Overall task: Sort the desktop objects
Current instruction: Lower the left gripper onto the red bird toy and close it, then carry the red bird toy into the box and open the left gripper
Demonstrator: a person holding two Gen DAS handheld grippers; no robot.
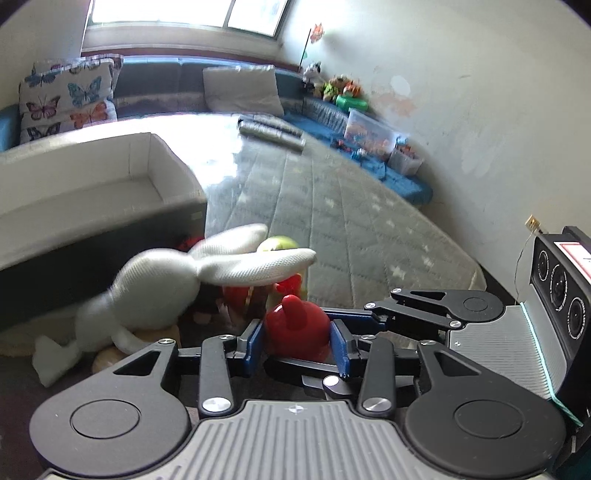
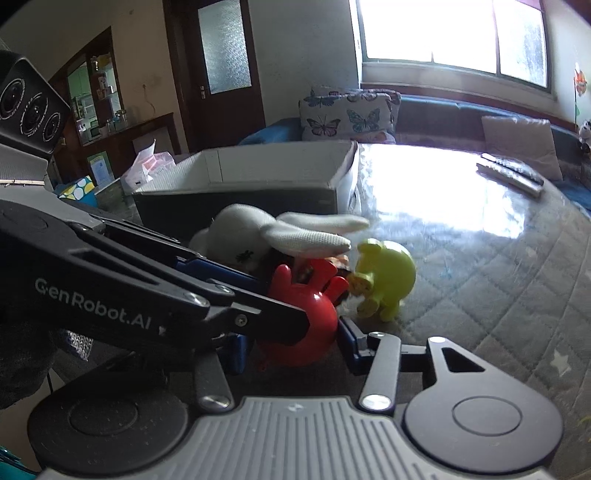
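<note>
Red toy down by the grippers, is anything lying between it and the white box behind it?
Yes. The white plush rabbit lies between the red toy and the white box, its ears stretched above the toy. Lifting over it looks safest.

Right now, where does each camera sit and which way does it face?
Left wrist: on the left gripper, looking along its fingers past the red toy toward the window; the right gripper reaches in from the right.
Right wrist: on the right gripper, facing the box and door; the left gripper crosses from the left.
Shared: red toy, white rabbit, green toy, box.
</note>
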